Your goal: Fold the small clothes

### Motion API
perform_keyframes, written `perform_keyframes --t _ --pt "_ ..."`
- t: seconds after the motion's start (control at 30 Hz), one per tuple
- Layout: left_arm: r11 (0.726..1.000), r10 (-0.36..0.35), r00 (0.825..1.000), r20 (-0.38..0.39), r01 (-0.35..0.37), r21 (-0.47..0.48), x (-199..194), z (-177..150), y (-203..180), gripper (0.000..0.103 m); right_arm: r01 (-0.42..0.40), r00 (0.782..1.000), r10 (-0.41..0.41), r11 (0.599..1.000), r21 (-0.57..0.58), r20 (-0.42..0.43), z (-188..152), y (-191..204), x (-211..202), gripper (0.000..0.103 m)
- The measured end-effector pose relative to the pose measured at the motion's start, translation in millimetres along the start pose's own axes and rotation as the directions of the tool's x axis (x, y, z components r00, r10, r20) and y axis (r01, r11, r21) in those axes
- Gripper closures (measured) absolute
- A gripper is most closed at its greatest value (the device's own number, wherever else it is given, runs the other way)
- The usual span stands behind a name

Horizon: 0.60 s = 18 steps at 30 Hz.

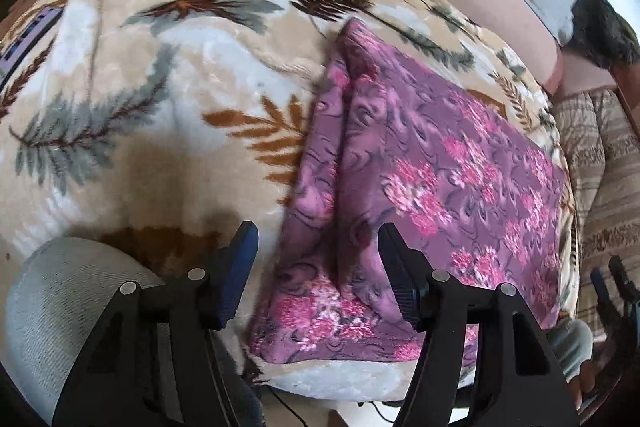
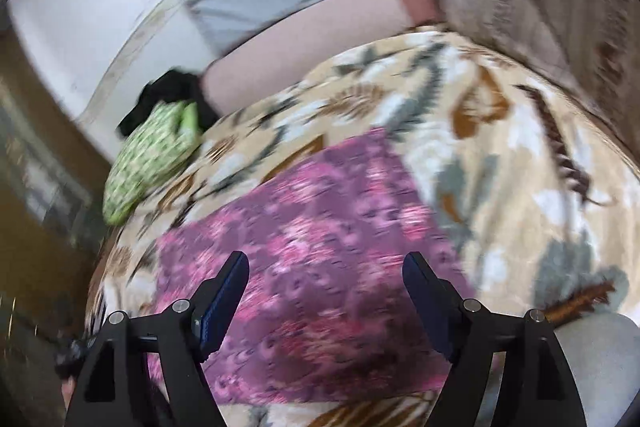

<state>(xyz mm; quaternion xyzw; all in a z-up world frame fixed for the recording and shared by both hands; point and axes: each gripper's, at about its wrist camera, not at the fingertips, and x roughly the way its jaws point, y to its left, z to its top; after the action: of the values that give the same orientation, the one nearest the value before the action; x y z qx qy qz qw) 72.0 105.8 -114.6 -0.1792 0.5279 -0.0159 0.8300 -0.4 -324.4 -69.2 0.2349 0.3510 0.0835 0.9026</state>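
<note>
A: Leaf-print fleece blanket covers the whole work surface, right?

B: Yes, beige with grey and brown fern leaves. Left gripper hangs over its near edge, jaws well apart, nothing between the pads.

A: And the garment?

B: Purple floral cloth lies folded flat on the blanket, roughly rectangular, a doubled layer along its left side. Left gripper sits just above its near corner, not touching as far as I can tell.

A: Right one?

B: Right gripper is also wide open and empty, above the same cloth; that view is blurred.

A: Around it?

B: Green patterned bundle at the blanket's far edge, well apart from the cloth. Grey-clad knee beside the left gripper.
</note>
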Motion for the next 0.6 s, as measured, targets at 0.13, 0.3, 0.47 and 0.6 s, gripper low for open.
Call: perform_keyframes --t 0.13,0.3,0.47,0.6 --pt "1.0 0.011 0.999 -0.052 -0.01 0.007 13.9 0.8 -1.4 0.04 -0.096 0.993 0.088 0.991 -0.091 -0.083 0.8 47.0 17.7 0.026" --pt "1.0 0.031 0.994 -0.1 -0.031 0.003 26.1 1.1 -1.0 0.04 -0.274 0.942 0.243 0.955 -0.114 -0.232 4.0 100.9 57.6 0.026" --pt "0.997 -0.073 0.991 -0.116 0.072 -0.007 25.5 0.4 -3.2 0.055 -0.391 0.86 0.327 0.916 -0.093 -0.392 9.4 151.6 109.3 0.026" --pt "0.996 -0.077 0.989 -0.124 0.072 -0.046 31.5 3.5 2.1 0.055 -0.397 0.806 0.291 0.912 -0.104 -0.516 9.2 187.1 154.1 0.026"
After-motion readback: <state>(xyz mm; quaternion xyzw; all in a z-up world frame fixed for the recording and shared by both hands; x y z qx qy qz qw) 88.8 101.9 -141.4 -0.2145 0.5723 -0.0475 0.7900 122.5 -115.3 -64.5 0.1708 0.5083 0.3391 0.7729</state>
